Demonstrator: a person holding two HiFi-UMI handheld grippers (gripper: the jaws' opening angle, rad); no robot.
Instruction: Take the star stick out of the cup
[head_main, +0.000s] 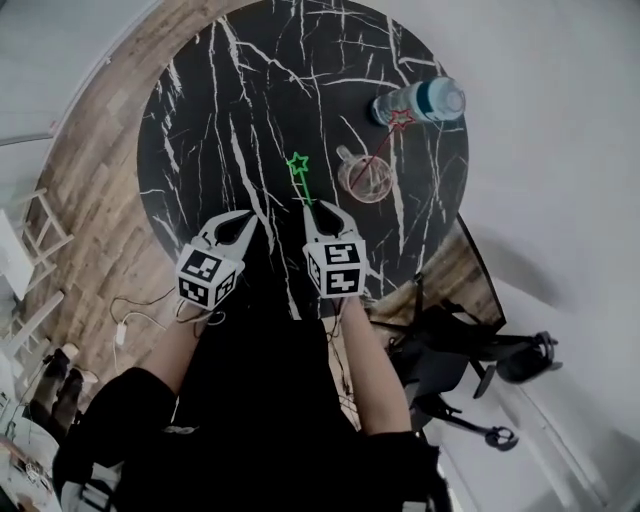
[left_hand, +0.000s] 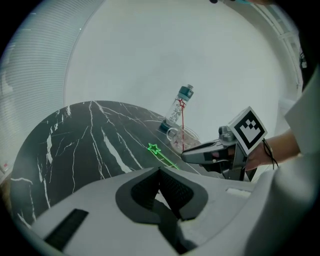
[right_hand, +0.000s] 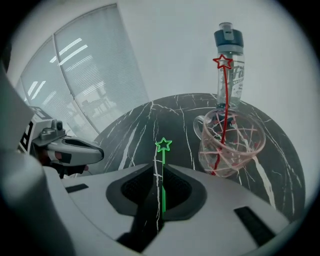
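Right claw (right_hand: 159, 169) clamped on green star stick (right_hand: 163, 162), clear of cup (right_hand: 235, 147). Red stick (right_hand: 224, 97) stands in cup, bottle (right_hand: 230, 60) behind. Left claw (left_hand: 160, 171) closed, empty. Head view only: round black marble desk (head_main: 215, 120), wood floor (head_main: 100, 185). Right gripper view only: window blinds (right_hand: 85, 75).

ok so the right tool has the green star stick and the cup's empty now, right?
Not empty. The right gripper view shows the red star stick standing in the cup. The right tool does have the green star stick, shut on it.
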